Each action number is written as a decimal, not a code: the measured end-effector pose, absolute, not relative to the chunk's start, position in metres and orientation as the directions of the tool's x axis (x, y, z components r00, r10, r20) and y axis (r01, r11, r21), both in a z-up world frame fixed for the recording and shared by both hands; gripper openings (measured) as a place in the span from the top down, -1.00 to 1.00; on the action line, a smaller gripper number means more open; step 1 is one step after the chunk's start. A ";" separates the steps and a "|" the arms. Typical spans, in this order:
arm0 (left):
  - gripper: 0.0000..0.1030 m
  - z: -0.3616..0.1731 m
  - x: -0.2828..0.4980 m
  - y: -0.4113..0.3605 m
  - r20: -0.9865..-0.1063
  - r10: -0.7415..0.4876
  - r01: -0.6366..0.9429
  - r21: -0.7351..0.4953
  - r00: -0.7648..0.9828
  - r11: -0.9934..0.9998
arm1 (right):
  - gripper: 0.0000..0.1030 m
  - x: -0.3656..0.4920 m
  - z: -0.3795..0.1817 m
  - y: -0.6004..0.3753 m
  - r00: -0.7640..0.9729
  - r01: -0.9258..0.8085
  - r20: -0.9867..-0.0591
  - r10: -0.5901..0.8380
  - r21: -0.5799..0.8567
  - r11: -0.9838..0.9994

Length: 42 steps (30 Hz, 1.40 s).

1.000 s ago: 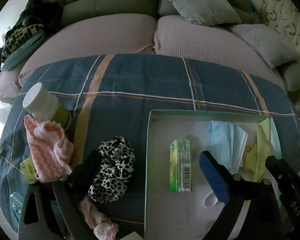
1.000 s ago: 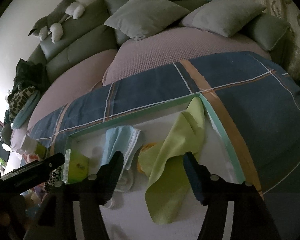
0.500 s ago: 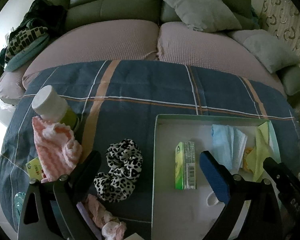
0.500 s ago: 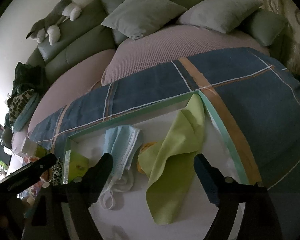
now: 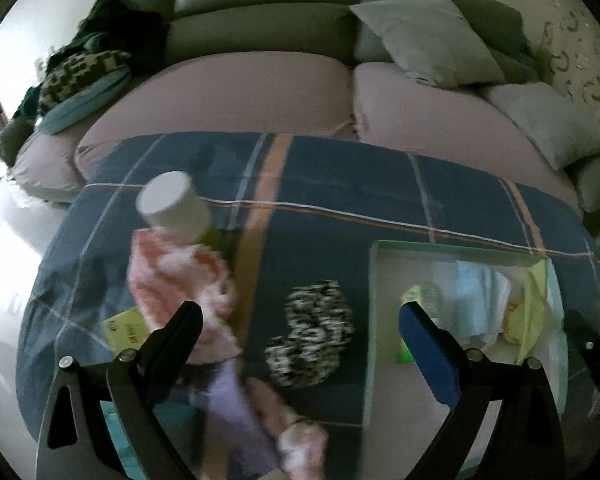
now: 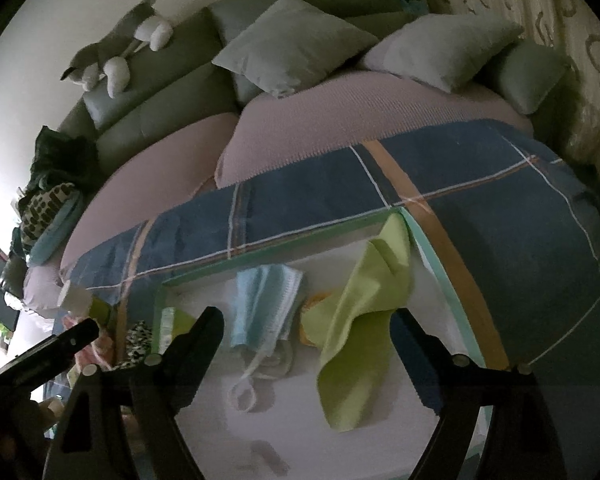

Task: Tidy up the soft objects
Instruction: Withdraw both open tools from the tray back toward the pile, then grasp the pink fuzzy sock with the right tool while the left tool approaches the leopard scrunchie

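I see the green cloth (image 6: 360,320) lying long from the tray's (image 6: 452,280) far corner toward me. My right tongs (image 6: 306,334) and left tongs (image 5: 300,330) are both wide apart, empty.

Grey sofa (image 6: 152,120), cushions (image 6: 296,44), plush toy (image 6: 112,56) (perched on backrest), white-capped bottle (image 5: 172,204)

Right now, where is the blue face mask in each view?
Left wrist: the mask lies right of centre, in the tray's far part.
Right wrist: the mask lies centre-left in the tray, above the left finger.
Shared landmark: the green cloth, just right of the mask in both views.
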<state>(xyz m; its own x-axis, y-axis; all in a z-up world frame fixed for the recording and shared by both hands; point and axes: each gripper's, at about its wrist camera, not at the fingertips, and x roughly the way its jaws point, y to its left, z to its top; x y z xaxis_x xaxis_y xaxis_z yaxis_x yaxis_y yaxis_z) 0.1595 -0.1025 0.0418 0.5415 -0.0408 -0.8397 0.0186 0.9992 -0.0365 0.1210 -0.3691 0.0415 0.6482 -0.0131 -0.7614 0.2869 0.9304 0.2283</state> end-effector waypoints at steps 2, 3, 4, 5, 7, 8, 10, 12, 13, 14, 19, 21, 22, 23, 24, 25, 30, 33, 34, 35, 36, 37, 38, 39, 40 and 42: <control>-0.91 0.044 0.159 -0.090 -0.838 -0.032 -0.010 -0.044 0.544 0.999 | -0.70 0.121 0.046 -0.362 0.658 0.270 -0.753 -0.002 0.234 0.934; -0.91 0.045 0.158 -0.085 -0.837 -0.029 -0.022 -0.049 0.546 0.999 | -0.70 0.121 0.047 -0.359 0.661 0.261 -0.750 0.006 0.238 0.936; -0.91 0.046 0.157 -0.079 -0.836 -0.024 -0.038 -0.054 0.548 0.998 | -0.70 0.122 0.049 -0.356 0.664 0.250 -0.748 0.016 0.242 0.938; -0.91 0.046 0.156 -0.071 -0.835 -0.020 -0.058 -0.062 0.550 0.996 | -0.70 0.122 0.050 -0.353 0.664 0.242 -0.747 0.022 0.244 0.939; -0.91 0.046 0.155 -0.059 -0.836 -0.014 -0.085 -0.072 0.549 0.994 | -0.70 0.122 0.051 -0.345 0.665 0.225 -0.746 0.031 0.240 0.944; -0.91 0.045 0.154 -0.053 -0.838 -0.008 -0.100 -0.075 0.546 0.992 | -0.70 0.123 0.052 -0.340 0.666 0.215 -0.745 0.035 0.236 0.948; -0.91 0.044 0.151 -0.040 -0.841 0.005 -0.127 -0.076 0.541 0.989 | -0.70 0.124 0.053 -0.331 0.668 0.190 -0.743 0.049 0.234 0.953; -0.91 0.044 0.149 -0.030 -0.842 0.013 -0.149 -0.080 0.539 0.986 | -0.70 0.125 0.053 -0.321 0.669 0.159 -0.740 0.076 0.242 0.957; -0.91 0.044 0.149 -0.026 -0.842 0.016 -0.156 -0.082 0.539 0.984 | -0.70 0.126 0.052 -0.317 0.668 0.149 -0.739 0.086 0.246 0.958; -0.91 0.043 0.147 -0.020 -0.842 0.020 -0.167 -0.084 0.539 0.982 | -0.70 0.128 0.052 -0.312 0.666 0.139 -0.739 0.096 0.250 0.958; -0.91 0.042 0.143 0.004 -0.844 0.055 -0.215 -0.073 0.534 0.974 | -0.70 0.132 0.048 -0.291 0.657 0.104 -0.745 0.119 0.246 0.964; -0.91 0.042 0.140 0.015 -0.844 0.072 -0.239 -0.069 0.532 0.969 | -0.70 0.134 0.045 -0.282 0.650 0.083 -0.749 0.133 0.244 0.966; -0.91 0.042 0.139 0.021 -0.844 0.076 -0.251 -0.070 0.531 0.965 | -0.70 0.135 0.044 -0.277 0.645 0.071 -0.751 0.141 0.243 0.967; -0.91 0.041 0.138 0.027 -0.845 0.080 -0.264 -0.075 0.529 0.962 | -0.70 0.136 0.043 -0.271 0.640 0.057 -0.753 0.151 0.242 0.968; -0.91 0.041 0.137 0.033 -0.846 0.081 -0.277 -0.081 0.527 0.958 | -0.70 0.137 0.041 -0.264 0.634 0.040 -0.756 0.164 0.243 0.969; -0.91 0.040 0.136 0.038 -0.847 0.081 -0.286 -0.086 0.525 0.954 | -0.70 0.137 0.040 -0.259 0.629 0.027 -0.758 0.174 0.244 0.969; -0.91 0.030 0.135 0.054 -0.866 0.068 -0.318 -0.108 0.496 0.942 | -0.70 0.140 0.029 -0.228 0.586 -0.054 -0.778 0.228 0.243 0.968; -0.91 0.026 0.135 0.054 -0.873 0.049 -0.312 -0.120 0.486 0.942 | -0.70 0.141 0.019 -0.214 0.554 -0.083 -0.794 0.252 0.248 0.965; -0.91 0.026 0.135 0.052 -0.875 0.033 -0.305 -0.132 0.483 0.943 | -0.70 0.141 0.016 -0.211 0.544 -0.090 -0.799 0.257 0.249 0.964; -0.91 0.025 0.135 0.051 -0.877 0.019 -0.294 -0.141 0.481 0.945 | -0.70 0.141 0.013 -0.208 0.534 -0.097 -0.805 0.259 0.247 0.964; -0.91 0.025 0.135 0.048 -0.878 0.010 -0.285 -0.144 0.479 0.948 | -0.70 0.141 0.011 -0.205 0.525 -0.102 -0.811 0.259 0.242 0.965; -0.91 0.024 0.136 0.045 -0.880 0.002 -0.270 -0.144 0.474 0.952 | -0.69 0.140 0.009 -0.203 0.518 -0.107 -0.815 0.261 0.240 0.965; -0.91 0.024 0.137 0.040 -0.882 -0.001 -0.254 -0.137 0.471 0.958 | -0.69 0.139 0.007 -0.201 0.510 -0.116 -0.818 0.268 0.243 0.963; -0.91 0.026 0.137 0.036 -0.883 -0.001 -0.242 -0.130 0.469 0.961 | -0.69 0.137 0.004 -0.200 0.500 -0.123 -0.820 0.279 0.251 0.960; -0.91 0.027 0.137 0.031 -0.882 -0.006 -0.224 -0.126 0.471 0.966 | -0.69 0.136 0.002 -0.198 0.491 -0.128 -0.822 0.289 0.260 0.957; -0.91 0.029 0.136 0.025 -0.878 -0.020 -0.203 -0.132 0.478 0.970 | -0.68 0.132 -0.002 -0.195 0.475 -0.136 -0.828 0.299 0.267 0.954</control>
<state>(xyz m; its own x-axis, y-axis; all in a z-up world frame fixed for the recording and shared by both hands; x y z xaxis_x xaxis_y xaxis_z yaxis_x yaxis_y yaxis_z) 0.1362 0.0250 0.0292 0.4781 -0.0198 -0.8781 -0.2025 0.9703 -0.1321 0.1325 -0.1952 -0.0019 0.4746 0.2994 -0.8277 -0.1364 0.9540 0.2669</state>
